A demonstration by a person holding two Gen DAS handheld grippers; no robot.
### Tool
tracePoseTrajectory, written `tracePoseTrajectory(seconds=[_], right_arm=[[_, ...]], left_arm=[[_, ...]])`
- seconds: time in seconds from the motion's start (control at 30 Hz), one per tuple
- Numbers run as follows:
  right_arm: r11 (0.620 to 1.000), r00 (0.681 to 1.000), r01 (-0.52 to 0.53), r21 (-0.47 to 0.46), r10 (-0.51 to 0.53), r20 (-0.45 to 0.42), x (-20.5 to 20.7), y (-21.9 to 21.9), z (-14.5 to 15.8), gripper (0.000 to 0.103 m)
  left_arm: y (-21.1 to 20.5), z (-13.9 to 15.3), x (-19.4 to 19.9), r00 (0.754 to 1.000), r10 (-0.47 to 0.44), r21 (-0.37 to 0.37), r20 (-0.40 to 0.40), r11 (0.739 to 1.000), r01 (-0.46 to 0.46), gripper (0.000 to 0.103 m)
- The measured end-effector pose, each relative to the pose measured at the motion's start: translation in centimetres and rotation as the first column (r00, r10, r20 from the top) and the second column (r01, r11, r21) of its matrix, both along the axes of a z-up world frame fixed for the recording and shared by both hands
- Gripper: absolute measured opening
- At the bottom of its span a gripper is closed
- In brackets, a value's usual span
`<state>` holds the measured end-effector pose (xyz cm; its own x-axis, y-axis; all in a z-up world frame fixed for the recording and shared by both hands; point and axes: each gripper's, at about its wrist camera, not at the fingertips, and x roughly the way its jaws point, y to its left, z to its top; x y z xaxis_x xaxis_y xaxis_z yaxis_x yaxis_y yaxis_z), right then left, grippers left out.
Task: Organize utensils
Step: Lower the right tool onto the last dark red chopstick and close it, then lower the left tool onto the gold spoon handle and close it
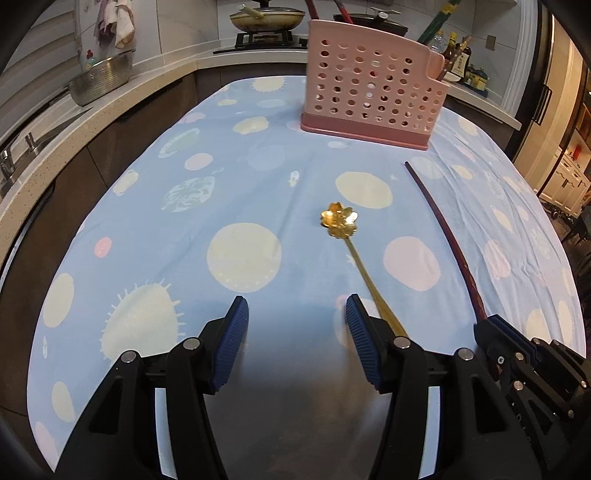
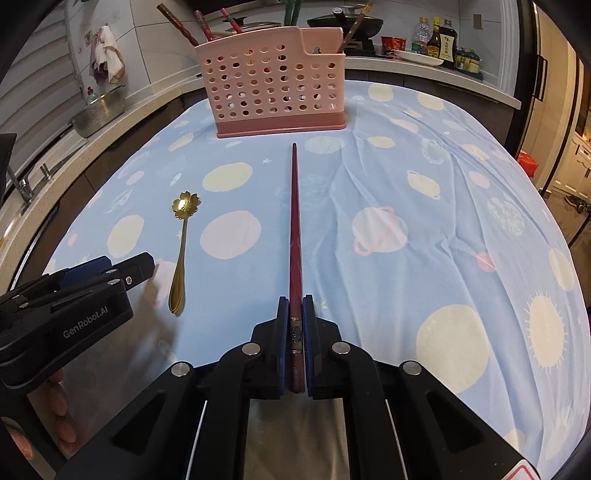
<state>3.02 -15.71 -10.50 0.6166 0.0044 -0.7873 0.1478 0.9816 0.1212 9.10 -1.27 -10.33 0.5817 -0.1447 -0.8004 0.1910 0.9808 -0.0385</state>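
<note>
We see the right gripper (image 2: 295, 317) clenched on a dark red chopstick (image 2: 294, 221), its blue pads pressed against the thick end, where a patterned metal-looking band wraps the stick. The chopstick is long, slim and tapering, and it points straight toward the pink utensil holder (image 2: 273, 85) at the far edge of the table; we cannot tell whether its thin tip touches the cloth. The left gripper (image 1: 295, 332) is released, its ribbed blue fingers (image 1: 231, 332) spread wide above the near edge of the table, just to the left of the gold spoon (image 1: 343, 229). The spoon lies flat on the blue tablecloth (image 2: 424, 258), which is printed with pale planets and suns. Its bowl is shaped like a five-petalled flower and shines under the light, and its slender handle widens toward the near end, which in the left view passes behind the right finger of the left gripper. Spoon and chopstick lie well apart, roughly side by side, the spoon to the left. The holder is perforated with round holes, stands on a darker pink base, and already has several reddish chopsticks (image 2: 184, 26) leaning out of its top
</note>
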Motion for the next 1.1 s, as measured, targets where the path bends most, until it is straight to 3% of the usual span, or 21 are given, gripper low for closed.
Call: tracePoseTrajectory(seconds=[0.1, 0.37, 0.43, 0.53, 0.67, 1.03, 1.07, 1.1], right_arm=[[1.0, 1.0, 0.013, 0.017, -0.013, 0.0, -0.4, -0.7, 0.1, 0.007], [0.999, 0.999, 0.033, 0.029, -0.032, -0.002, -1.2, -2.0, -0.1, 0.007], [0.999, 0.999, 0.033, 0.032, -0.033, -0.001, -1.3, -2.2, -0.2, 0.007], [0.999, 1.0, 0.03, 0.031, -0.03, 0.001, -1.3, -2.2, -0.2, 0.007], [0.999, 1.0, 0.025, 0.027, -0.025, 0.003, -1.3, -2.1, -0.2, 0.007], [0.999, 0.999, 0.013, 0.039, -0.014, 0.037, -2.5, -2.4, 1.3, 0.007], [0.999, 0.999, 0.013, 0.041, -0.015, 0.046, -2.6, -2.4, 1.7, 0.007], [0.999, 0.998, 0.014, 0.042, -0.017, 0.058, -2.8, -2.5, 2.2, 0.007]], left_arm=[[-1.2, 0.1, -0.4, 1.0, -0.025, -0.015, -0.001, 1.0, 0.025, 0.062], [-3.5, -0.6, -0.4, 0.999, -0.046, 0.005, 0.008, 0.999, 0.046, 0.061], [-3.5, -0.6, -0.3, 0.999, -0.046, 0.015, 0.016, 0.999, 0.046, 0.056], [-3.5, -0.6, -0.4, 0.998, -0.054, 0.016, 0.022, 0.998, 0.054, 0.039], [-3.5, -0.5, -0.6, 0.997, -0.078, 0.006, 0.019, 0.997, 0.078, 0.008], [-2.2, 1.8, -1.7, 0.995, -0.087, -0.043, 0.038, 0.995, 0.089, 0.008], [-2.0, 2.2, -1.8, 0.996, -0.084, -0.048, 0.044, 0.995, 0.086, 0.0], [-1.7, 2.7, -1.8, 0.996, -0.081, -0.055, 0.048, 0.995, 0.083, 0.0]])
